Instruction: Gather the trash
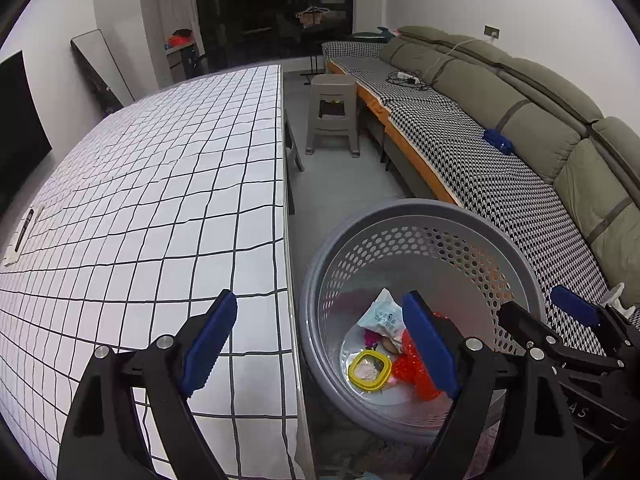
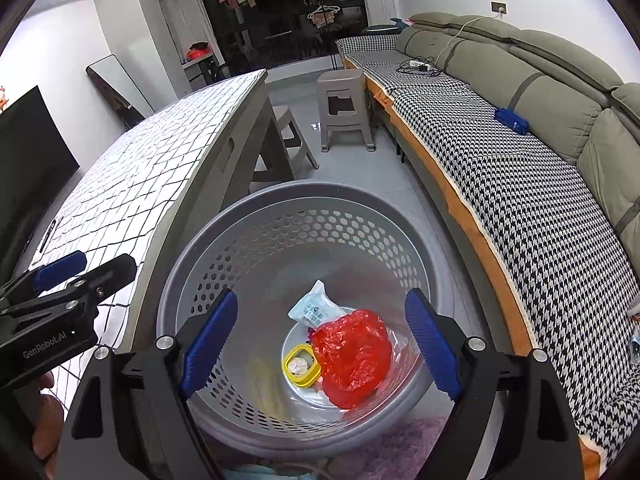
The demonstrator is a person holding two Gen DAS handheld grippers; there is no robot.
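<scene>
Both grippers, left (image 1: pixel 320 344) and right (image 2: pixel 322 340), are spread wide and hold nothing above the bin (image 2: pixel 256 200). In the bin, the red bag (image 2: pixel 352 356) looks soft, light and crinkly. I would pinch a fold near its top.

bench (image 1: pixel 160 184): covered with a white cloth gridded in dark lines, under and ahead of the left claw (image 1: pixel 320 344)
on the bench: a white card (image 1: pixel 22 236) with a dark pen-like thing on it, far left of that claw
floor (image 2: pixel 360 168): grey, ahead of the right claw (image 2: pixel 320 340)
on the floor: grey perforated basket (image 2: pixel 296 204) below the right claw, beside the bench edge; grey stool (image 2: pixel 346 108) further ahead
</scene>
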